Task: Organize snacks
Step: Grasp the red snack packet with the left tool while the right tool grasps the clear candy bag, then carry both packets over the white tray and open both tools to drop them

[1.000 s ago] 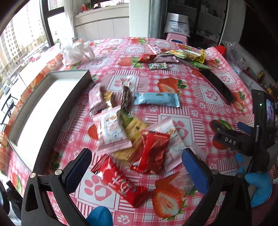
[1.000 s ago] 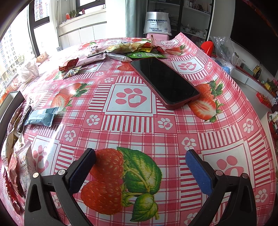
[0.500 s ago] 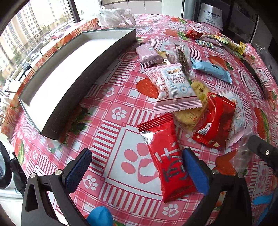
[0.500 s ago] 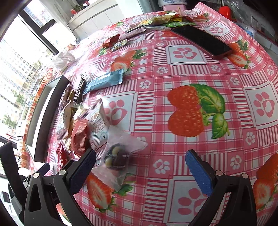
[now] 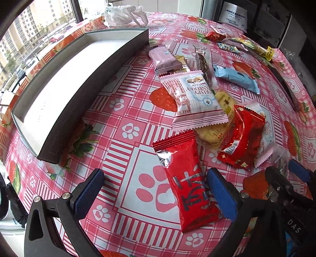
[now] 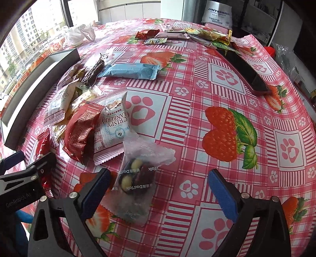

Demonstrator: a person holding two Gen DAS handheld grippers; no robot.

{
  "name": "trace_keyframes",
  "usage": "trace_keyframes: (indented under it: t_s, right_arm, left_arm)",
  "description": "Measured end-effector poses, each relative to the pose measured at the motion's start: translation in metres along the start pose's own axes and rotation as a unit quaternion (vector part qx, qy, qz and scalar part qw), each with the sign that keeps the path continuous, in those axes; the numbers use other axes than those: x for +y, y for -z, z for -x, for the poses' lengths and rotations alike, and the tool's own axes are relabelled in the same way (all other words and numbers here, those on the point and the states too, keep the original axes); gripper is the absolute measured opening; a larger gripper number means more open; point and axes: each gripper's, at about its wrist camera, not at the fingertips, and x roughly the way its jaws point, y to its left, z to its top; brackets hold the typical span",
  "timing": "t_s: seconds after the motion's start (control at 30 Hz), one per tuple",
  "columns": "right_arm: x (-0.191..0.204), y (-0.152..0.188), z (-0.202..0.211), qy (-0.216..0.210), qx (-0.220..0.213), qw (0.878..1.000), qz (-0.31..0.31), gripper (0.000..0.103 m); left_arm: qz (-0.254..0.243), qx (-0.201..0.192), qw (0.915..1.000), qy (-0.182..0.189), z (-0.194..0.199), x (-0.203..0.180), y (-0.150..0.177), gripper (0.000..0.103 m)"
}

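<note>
A pile of snack packets lies on the strawberry tablecloth. My left gripper (image 5: 156, 193) is open low over the table, and a long red packet (image 5: 187, 183) lies between its fingers near the right one. A white cranberry packet (image 5: 192, 98), a red packet (image 5: 242, 136) and a blue bar (image 5: 236, 79) lie beyond. An empty dark box with a white inside (image 5: 65, 79) stands at left. My right gripper (image 6: 158, 189) is open around a clear packet of nuts (image 6: 136, 183), which lies near its left finger.
More snacks (image 6: 177, 35) and a white plastic bag (image 5: 124, 14) lie at the table's far side. A dark phone (image 6: 246, 73) lies at right. The left gripper's body (image 6: 23, 183) shows in the right wrist view, close beside my right gripper.
The left gripper has moved forward and lower so the long red packet lies between its fingers. The right gripper has moved in over the clear nut packet. Both stay open.
</note>
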Motion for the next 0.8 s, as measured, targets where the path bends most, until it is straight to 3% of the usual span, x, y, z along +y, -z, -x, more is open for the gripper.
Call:
trace_keyframes:
  t_s: [0.03,0.07,0.1,0.2,0.27,0.37,0.43,0.63,0.8]
  right_arm:
    - [-0.001,0.002,0.007,-0.005,-0.005,1.0,0.008,0.066]
    - [-0.001,0.003,0.011,-0.013,-0.007,1.0,0.014,0.054]
    - [-0.002,0.003,0.013,-0.019,-0.006,1.0,0.017,0.032]
    - [-0.013,0.002,0.015,-0.053,-0.004,0.999,0.003,0.029]
    - [-0.024,0.001,0.015,-0.099,0.003,0.995,-0.026,0.029]
    - [-0.036,0.003,0.019,-0.145,0.005,0.987,-0.062,0.029]
    - [-0.04,0.003,0.023,-0.153,0.002,0.986,-0.069,0.029]
    - [-0.034,-0.004,0.036,-0.174,-0.009,0.983,-0.064,0.029]
    - [-0.006,-0.018,0.046,-0.206,-0.017,0.977,-0.044,0.029]
  left_arm:
    - [-0.01,-0.004,0.9999,0.002,0.002,-0.003,0.001,0.098]
    - [-0.017,-0.006,0.9998,0.006,0.004,-0.006,0.001,0.092]
    - [-0.023,-0.007,0.9997,0.011,0.006,-0.009,0.002,0.088]
    - [-0.045,-0.015,0.9985,0.028,0.011,-0.015,0.002,0.068]
    - [-0.058,-0.024,0.9969,0.047,0.015,-0.017,0.003,0.026]
    - [-0.038,-0.015,0.9936,0.105,0.018,-0.011,0.004,0.022]
    - [-0.025,-0.019,0.9923,0.12,0.022,-0.007,0.007,0.022]
    - [-0.026,-0.063,0.9908,0.117,0.054,0.01,0.008,0.022]
    - [-0.019,-0.117,0.9881,0.098,0.089,0.047,-0.008,0.022]
